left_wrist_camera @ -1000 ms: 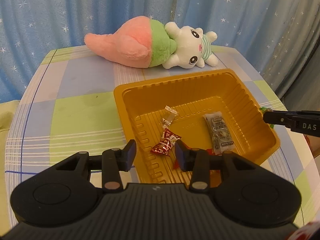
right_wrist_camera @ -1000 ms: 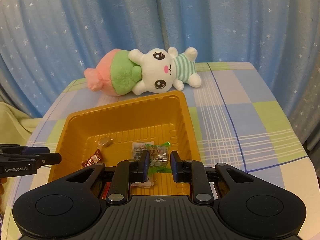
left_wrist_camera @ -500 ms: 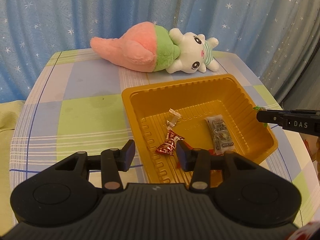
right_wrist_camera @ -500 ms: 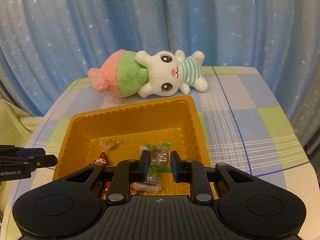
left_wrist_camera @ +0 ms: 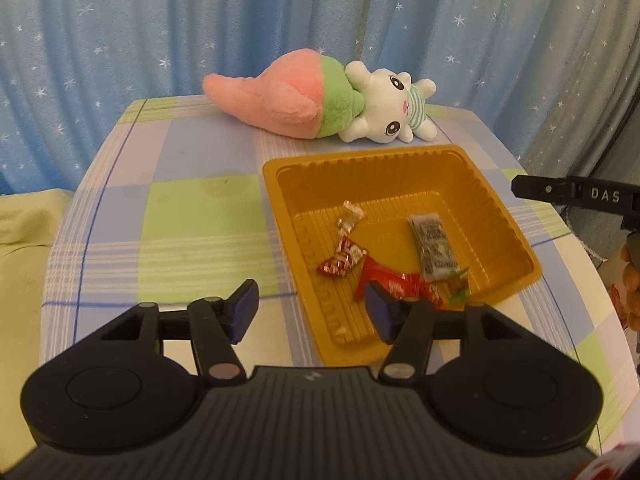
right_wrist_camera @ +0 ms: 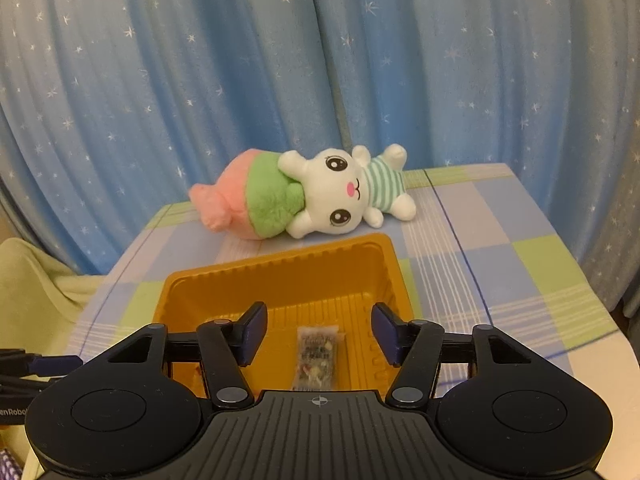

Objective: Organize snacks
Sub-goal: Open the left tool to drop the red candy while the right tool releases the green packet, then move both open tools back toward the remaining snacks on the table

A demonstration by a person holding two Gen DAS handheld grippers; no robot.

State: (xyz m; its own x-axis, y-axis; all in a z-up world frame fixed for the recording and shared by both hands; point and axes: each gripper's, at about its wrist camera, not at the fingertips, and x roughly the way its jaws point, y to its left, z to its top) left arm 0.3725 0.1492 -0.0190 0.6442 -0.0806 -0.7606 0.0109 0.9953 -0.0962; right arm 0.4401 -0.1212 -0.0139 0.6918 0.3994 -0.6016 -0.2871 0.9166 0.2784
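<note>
Packet [right_wrist_camera: 316, 356] lengthwise toward plush [right_wrist_camera: 308, 196].

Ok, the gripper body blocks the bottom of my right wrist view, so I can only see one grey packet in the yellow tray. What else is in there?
Observer: Four more: a clear-wrapped candy, a red-wrapped candy, a red packet and a green packet, along with your grey packet in the yellow tray.
Operator: Where is the green one?
Observer: In the tray's near right corner, as the left wrist view shows it, close by the grey packet's near end.
Operator: Is the left gripper holding anything?
Observer: No. The left gripper has nothing between its jaws, which are opening over the tray's near edge.
</note>
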